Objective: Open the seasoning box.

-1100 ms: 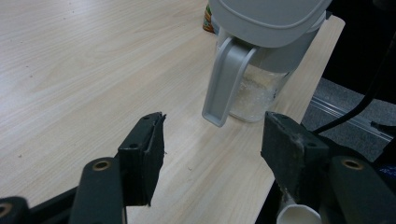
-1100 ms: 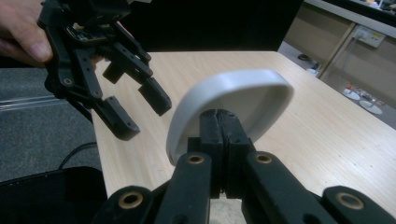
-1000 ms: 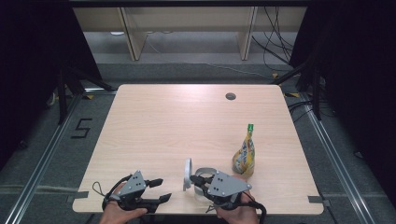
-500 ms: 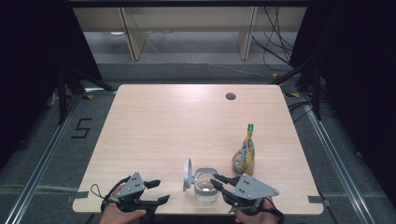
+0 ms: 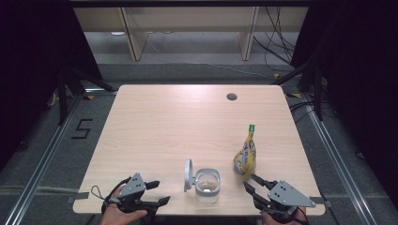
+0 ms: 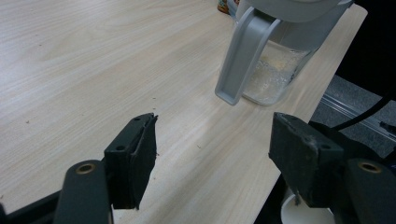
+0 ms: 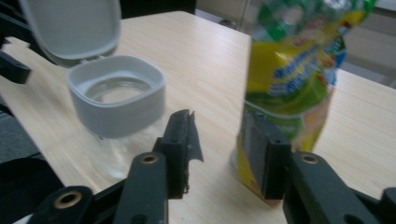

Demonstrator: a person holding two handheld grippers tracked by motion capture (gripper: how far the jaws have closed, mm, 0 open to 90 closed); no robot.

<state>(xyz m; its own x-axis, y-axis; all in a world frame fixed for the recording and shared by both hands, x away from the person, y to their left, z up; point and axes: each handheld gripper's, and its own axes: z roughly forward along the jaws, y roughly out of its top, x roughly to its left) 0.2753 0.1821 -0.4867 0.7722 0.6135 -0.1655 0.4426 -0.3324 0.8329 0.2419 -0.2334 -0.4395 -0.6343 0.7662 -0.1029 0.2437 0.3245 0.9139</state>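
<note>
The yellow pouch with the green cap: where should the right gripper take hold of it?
Grip the pouch across its narrowing upper body below the green cap, coming level from the near side. It stands upright, bulging at the base. The right gripper, jaws just opening and empty, already faces it.

You can read one sign: a black "5" marked on the floor left of the counter. The pouch print is too blurred.
</note>
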